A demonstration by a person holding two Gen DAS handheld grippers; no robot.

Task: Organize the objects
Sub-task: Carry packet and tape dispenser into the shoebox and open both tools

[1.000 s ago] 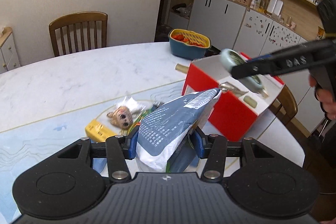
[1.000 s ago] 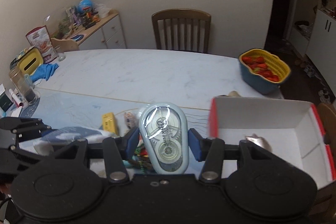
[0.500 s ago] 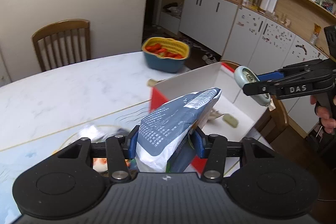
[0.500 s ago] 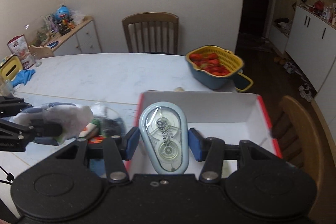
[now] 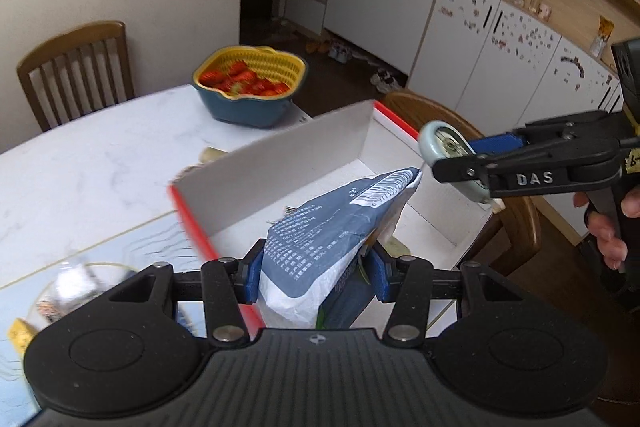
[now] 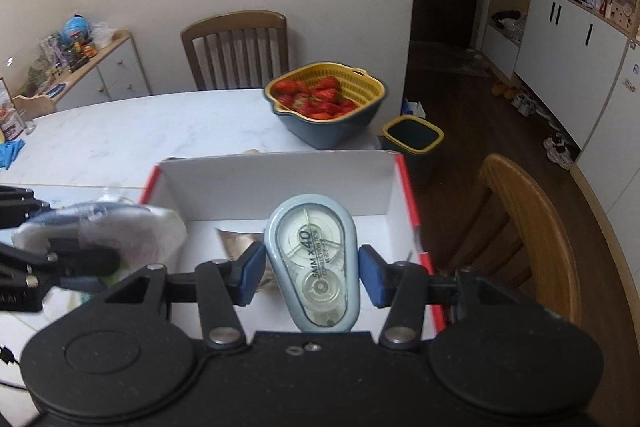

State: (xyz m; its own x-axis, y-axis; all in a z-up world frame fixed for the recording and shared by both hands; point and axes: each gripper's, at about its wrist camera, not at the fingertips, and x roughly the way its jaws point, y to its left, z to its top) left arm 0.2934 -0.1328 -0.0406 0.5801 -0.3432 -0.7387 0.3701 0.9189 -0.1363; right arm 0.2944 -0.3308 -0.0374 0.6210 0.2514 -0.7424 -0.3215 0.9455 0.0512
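The left hand-held gripper (image 5: 314, 277) is squeezed on a blue and white packet (image 5: 332, 243). The packet sticks up between its blue pads, with a barcode at the top corner. It hangs over the near left part of a box (image 5: 280, 167) that is red outside and white inside.

The right hand-held gripper (image 6: 312, 275) is squeezed on a pale blue correction tape (image 6: 312, 263). The tape stands upright between the pads, with its clear round window facing up. It hangs over the right side of the same box (image 6: 280, 179). From the left camera the right hand-held gripper (image 5: 460, 163) shows from the side, with the tape (image 5: 446, 147) at its tip and a person's fingers (image 5: 608, 239) on the handle.

Inside the box a small shiny scrap (image 6: 236, 241) lies on the white floor.

The box sits on the white marble surface (image 6: 140, 131), near its edge. Behind the box stands a yellow and blue basket (image 6: 326, 103) full of red strawberries. A wooden chair (image 6: 236, 47) stands at the far side of the surface, and another chair (image 6: 528, 219) stands just beside the box. A small yellow and green bin (image 6: 412, 137) is on the floor.
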